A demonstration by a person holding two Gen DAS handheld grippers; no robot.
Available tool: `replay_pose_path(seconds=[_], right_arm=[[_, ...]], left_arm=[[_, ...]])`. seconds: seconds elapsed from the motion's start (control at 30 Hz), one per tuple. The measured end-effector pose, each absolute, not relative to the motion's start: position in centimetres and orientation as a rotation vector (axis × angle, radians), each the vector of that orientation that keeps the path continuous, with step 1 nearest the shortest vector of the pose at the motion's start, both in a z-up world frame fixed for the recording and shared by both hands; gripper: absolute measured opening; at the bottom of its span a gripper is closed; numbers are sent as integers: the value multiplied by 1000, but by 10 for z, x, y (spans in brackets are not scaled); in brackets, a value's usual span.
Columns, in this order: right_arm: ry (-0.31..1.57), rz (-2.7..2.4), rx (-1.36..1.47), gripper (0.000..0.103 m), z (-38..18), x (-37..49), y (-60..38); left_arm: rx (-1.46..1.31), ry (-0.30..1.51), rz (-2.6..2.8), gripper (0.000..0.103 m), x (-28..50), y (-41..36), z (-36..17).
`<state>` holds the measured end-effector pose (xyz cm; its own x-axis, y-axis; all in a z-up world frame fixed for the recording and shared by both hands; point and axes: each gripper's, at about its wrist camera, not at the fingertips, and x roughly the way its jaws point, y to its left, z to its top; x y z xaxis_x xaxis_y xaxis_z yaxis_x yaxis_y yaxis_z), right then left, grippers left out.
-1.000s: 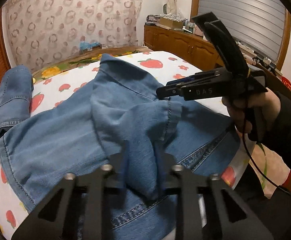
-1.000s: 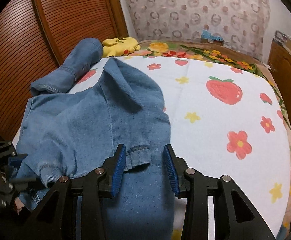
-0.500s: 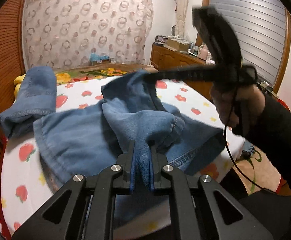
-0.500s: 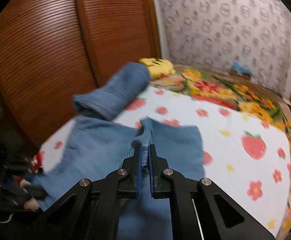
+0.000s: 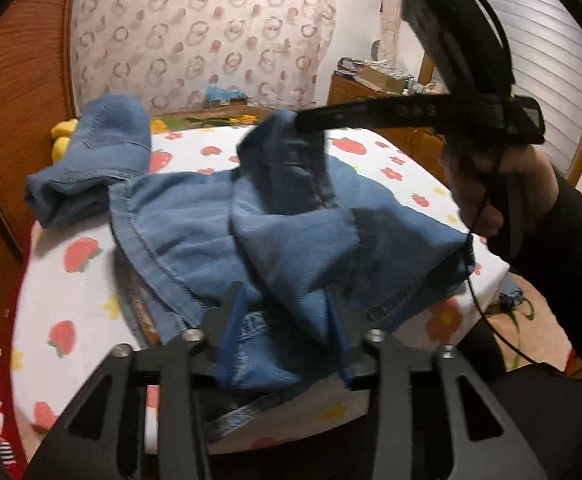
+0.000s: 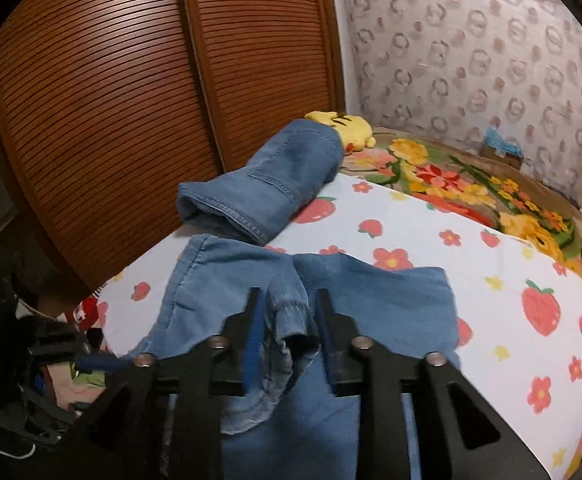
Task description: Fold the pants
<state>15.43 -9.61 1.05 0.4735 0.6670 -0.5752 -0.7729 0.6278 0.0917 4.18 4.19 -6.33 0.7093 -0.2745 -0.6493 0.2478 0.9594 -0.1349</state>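
A pair of light blue jeans (image 5: 195, 232) lies bunched near the front edge of a strawberry-print bed sheet (image 5: 71, 300). My left gripper (image 5: 285, 300) is low over it and its jaws are opening. A hanging fold of denim sits loose between the blue pads. A person's hand (image 5: 491, 188) holds my right gripper (image 5: 307, 128) above a raised fold further back. In the right wrist view my right gripper (image 6: 287, 294) is opening too. A ribbed cuff of the jeans (image 6: 391, 300) droops between its fingers, and the pads stand off it.
A second, folded pair of jeans (image 6: 271, 184) lies at the far left of the bed, against a yellow plush toy (image 6: 347, 124). Slatted wooden wardrobe doors (image 6: 111, 100) run along the left. A wooden dresser (image 5: 371, 88) stands at the back right. A flowered blanket (image 6: 471, 184) covers the far end.
Half a second ago both grippers were shut tight on raised denim folds. Both pairs of jaws have since spread, and the cloth now sags between them.
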Motion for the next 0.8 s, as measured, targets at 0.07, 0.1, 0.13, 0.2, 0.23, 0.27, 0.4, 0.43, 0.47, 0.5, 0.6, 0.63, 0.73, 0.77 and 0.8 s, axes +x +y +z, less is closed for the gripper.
replay_pose_path(seconds=[0.07, 0.1, 0.13, 0.2, 0.23, 0.27, 0.4, 0.43, 0.47, 0.5, 0.6, 0.63, 0.73, 0.77, 0.8], right_arm=[[614, 873, -182, 36, 12, 149, -100], [610, 862, -181, 37, 11, 147, -102], [605, 854, -179, 38, 9, 145, -104], [595, 834, -172, 39, 8, 139, -114], [593, 824, -167, 40, 6, 137, -118], [592, 814, -162, 42, 4, 135, -123], [602, 770, -142, 45, -5, 128, -138], [605, 757, -142, 45, -7, 127, -140], [607, 743, -144, 45, -10, 125, -143], [609, 729, -146, 45, -13, 124, -145], [628, 688, -146, 45, -19, 121, -150], [634, 675, -146, 45, -22, 121, -151], [645, 640, -153, 45, -29, 118, -153], [648, 630, -159, 45, -30, 118, -154], [650, 618, -165, 45, -31, 117, -153]], left_arm=[[-52, 714, -292, 47, 41, 46, -59], [-53, 708, -289, 49, 41, 47, -57], [-52, 701, -286, 49, 41, 48, -55], [-53, 688, -288, 49, 41, 48, -52], [-52, 681, -290, 49, 41, 46, -49], [-52, 675, -291, 49, 42, 45, -47], [-39, 650, -309, 49, 44, 37, -38], [-31, 648, -319, 49, 46, 33, -36], [-23, 646, -328, 49, 47, 29, -35], [-15, 647, -334, 49, 49, 26, -35], [14, 647, -366, 49, 56, 12, -37], [21, 648, -378, 49, 57, 8, -37], [46, 667, -433, 49, 66, -8, -42], [64, 686, -443, 49, 71, -14, -47], [79, 702, -438, 49, 74, -18, -51]])
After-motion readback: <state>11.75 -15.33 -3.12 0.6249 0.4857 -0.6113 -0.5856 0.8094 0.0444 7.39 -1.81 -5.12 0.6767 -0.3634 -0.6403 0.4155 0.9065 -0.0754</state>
